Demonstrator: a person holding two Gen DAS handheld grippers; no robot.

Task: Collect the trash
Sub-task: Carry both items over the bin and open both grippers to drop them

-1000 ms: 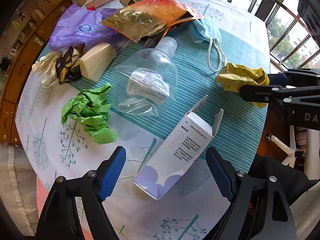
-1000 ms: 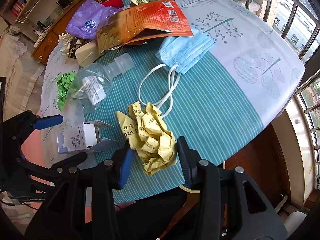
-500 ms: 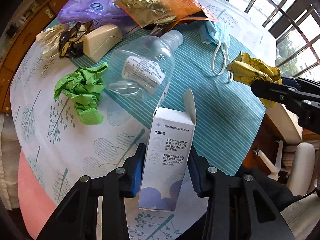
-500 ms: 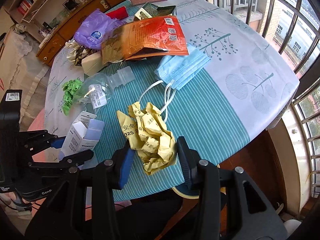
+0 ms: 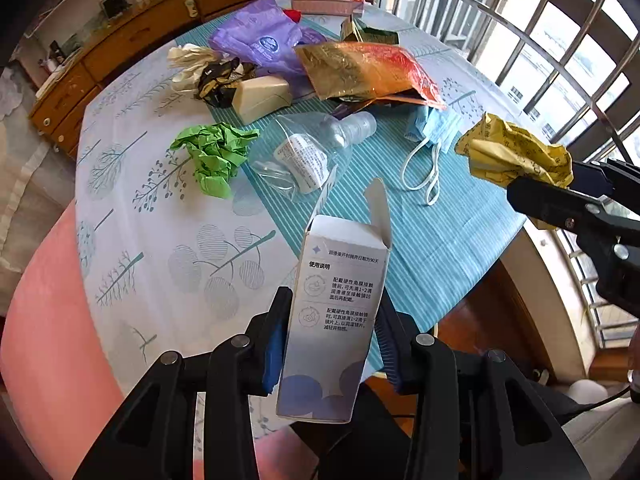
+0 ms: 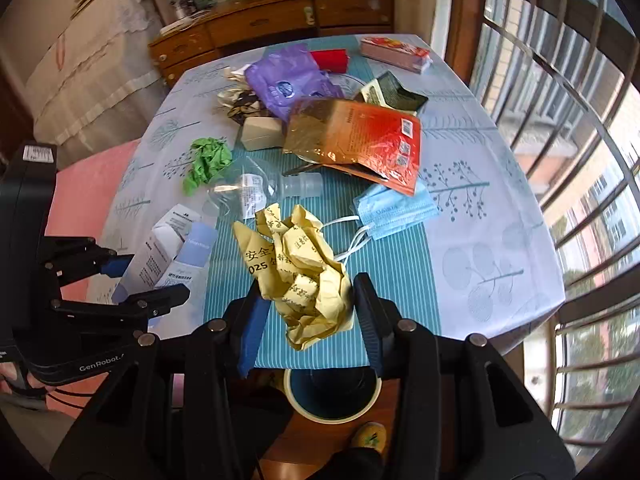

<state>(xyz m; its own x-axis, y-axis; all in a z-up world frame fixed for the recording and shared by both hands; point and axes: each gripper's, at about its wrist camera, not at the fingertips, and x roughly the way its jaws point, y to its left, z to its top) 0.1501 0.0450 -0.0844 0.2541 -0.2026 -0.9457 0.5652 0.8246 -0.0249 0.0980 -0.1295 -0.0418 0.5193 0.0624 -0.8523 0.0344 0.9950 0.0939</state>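
Left gripper (image 5: 330, 344) is clamped on the white carton (image 5: 334, 320), blue pads pressed to both its long sides. Carton is held roughly upright with its top flaps open, lifted clear of the tabletop (image 5: 168, 248), out past the near edge.

Right gripper (image 6: 308, 312) is clamped on the crumpled yellow paper (image 6: 304, 272); the wad fills the gap between the pads and bulges out forward. It hangs over the tabletop's near edge, with a blue bin with a cream rim (image 6: 332, 394) directly below on the floor.

From the left wrist view the yellow paper (image 5: 516, 156) sits off the right edge of the tabletop, held in the right gripper's black fingers (image 5: 560, 208).

Left on the tabletop:
- crumpled green paper (image 5: 214, 156), left of centre
- clear plastic bottle (image 5: 316, 152) lying on its side, just beside the green paper
- blue face mask (image 5: 432, 128) towards the right edge, ear loops trailing to the near side
- orange-gold foil bag (image 5: 368, 68) overlapping the bottle neck end
- purple plastic bag (image 5: 260, 40), beige box (image 5: 262, 96) and dark wrapper (image 5: 218, 80) towards the far-left corner
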